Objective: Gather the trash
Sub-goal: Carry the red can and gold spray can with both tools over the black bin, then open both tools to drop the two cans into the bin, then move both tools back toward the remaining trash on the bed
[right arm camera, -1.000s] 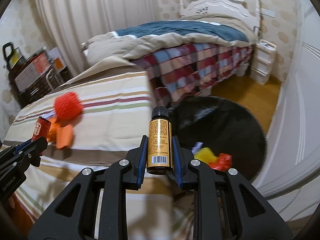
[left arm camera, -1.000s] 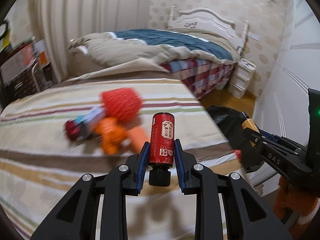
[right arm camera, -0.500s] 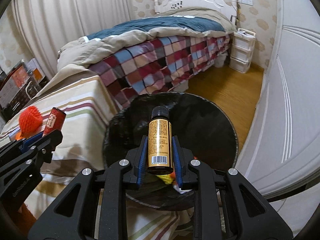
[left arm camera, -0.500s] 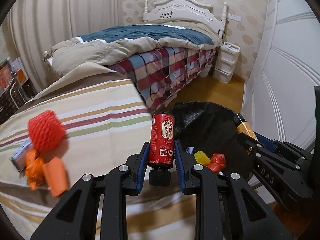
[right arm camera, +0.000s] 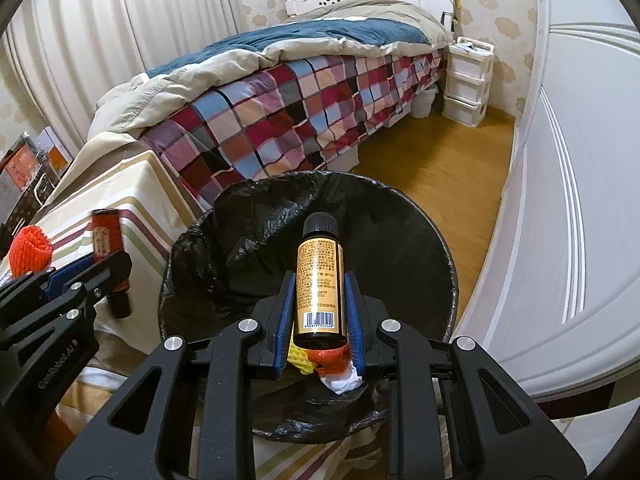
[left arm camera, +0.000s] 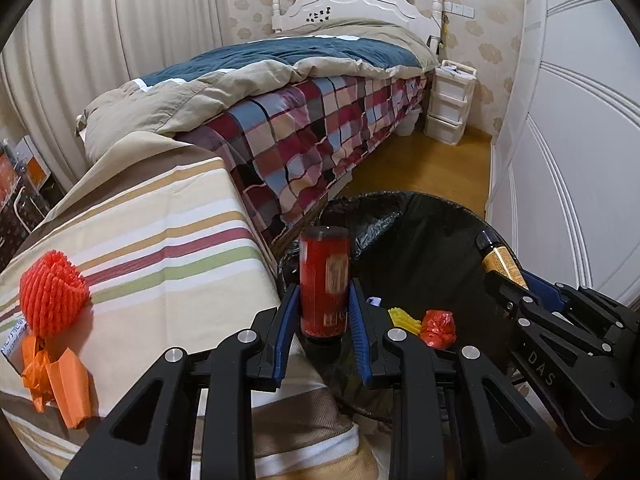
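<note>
My left gripper [left arm camera: 323, 308] holds a red bottle [left arm camera: 323, 280] upright at the near rim of a black-lined trash bin [left arm camera: 420, 236]; the bottle looks blurred and its jaws look slightly apart from it. My right gripper [right arm camera: 319, 300] is shut on a gold-labelled bottle with a black cap [right arm camera: 319, 280], held over the bin [right arm camera: 280, 216]. Yellow and red scraps [left arm camera: 424, 322] lie in the bin. The right gripper with its bottle [left arm camera: 500, 260] shows at the right of the left wrist view.
A striped cloth surface [left arm camera: 160, 248] at the left carries a red foam net [left arm camera: 50, 294] and orange wrappers [left arm camera: 60, 376]. A bed with a checked blanket [left arm camera: 320, 132] stands behind the bin. White drawers [left arm camera: 450, 100] and a white door [left arm camera: 568, 160] are at the right.
Both grippers swung right from the striped surface toward the bin. The right bottle is now over the bin. The left gripper's red bottle is blurred and sits lower between the fingers.
</note>
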`<action>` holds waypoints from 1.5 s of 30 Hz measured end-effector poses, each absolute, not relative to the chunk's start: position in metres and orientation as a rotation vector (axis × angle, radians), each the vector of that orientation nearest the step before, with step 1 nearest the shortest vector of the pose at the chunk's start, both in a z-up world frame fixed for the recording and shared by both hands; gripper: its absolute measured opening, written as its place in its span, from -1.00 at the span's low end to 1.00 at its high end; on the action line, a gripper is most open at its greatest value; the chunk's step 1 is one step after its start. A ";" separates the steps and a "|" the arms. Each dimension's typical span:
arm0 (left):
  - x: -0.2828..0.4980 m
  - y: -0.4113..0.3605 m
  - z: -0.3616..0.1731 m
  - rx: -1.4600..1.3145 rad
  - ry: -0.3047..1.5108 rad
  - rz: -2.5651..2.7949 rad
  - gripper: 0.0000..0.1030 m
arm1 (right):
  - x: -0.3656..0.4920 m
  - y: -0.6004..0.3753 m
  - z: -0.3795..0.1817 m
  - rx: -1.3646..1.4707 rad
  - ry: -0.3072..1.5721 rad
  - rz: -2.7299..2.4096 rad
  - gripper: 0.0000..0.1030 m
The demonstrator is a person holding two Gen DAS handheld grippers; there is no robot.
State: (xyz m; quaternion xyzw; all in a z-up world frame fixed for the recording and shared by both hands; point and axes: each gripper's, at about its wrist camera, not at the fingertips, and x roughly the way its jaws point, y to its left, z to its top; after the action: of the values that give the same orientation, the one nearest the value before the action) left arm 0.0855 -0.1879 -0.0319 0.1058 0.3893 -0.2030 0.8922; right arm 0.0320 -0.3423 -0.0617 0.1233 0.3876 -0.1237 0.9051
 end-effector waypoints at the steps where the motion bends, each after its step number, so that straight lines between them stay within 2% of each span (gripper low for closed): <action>1: 0.086 -0.188 -0.032 0.220 0.809 -0.419 -0.45 | 0.032 -0.343 -0.063 0.254 0.802 -0.259 -0.55; 4: 0.086 -0.187 -0.030 0.215 0.800 -0.411 -0.07 | 0.030 -0.344 -0.065 0.253 0.803 -0.275 -0.52; 6: 0.083 -0.185 -0.027 0.206 0.783 -0.404 0.25 | 0.031 -0.345 -0.064 0.250 0.804 -0.284 -0.42; 8: 0.081 -0.183 -0.025 0.201 0.772 -0.400 0.39 | 0.029 -0.345 -0.064 0.248 0.800 -0.293 -0.15; 14: 0.077 -0.172 -0.018 0.220 0.748 -0.357 0.48 | 0.024 -0.340 -0.058 0.229 0.784 -0.321 0.11; 19: 0.075 -0.145 -0.012 0.186 0.753 -0.319 0.49 | 0.020 -0.330 -0.050 0.221 0.767 -0.311 0.19; 43: 0.062 0.039 -0.001 0.024 0.752 -0.017 0.49 | 0.033 -0.196 -0.021 0.146 0.763 -0.044 0.23; 45: 0.068 0.048 -0.002 0.008 0.759 -0.007 0.44 | 0.038 -0.185 -0.022 0.135 0.767 -0.023 0.23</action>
State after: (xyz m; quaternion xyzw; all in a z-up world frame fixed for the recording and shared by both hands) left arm 0.0677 0.0483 -0.0021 0.0041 0.3704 -0.0035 0.9289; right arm 0.0376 -0.1848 -0.0215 0.0660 0.3739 -0.0112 0.9250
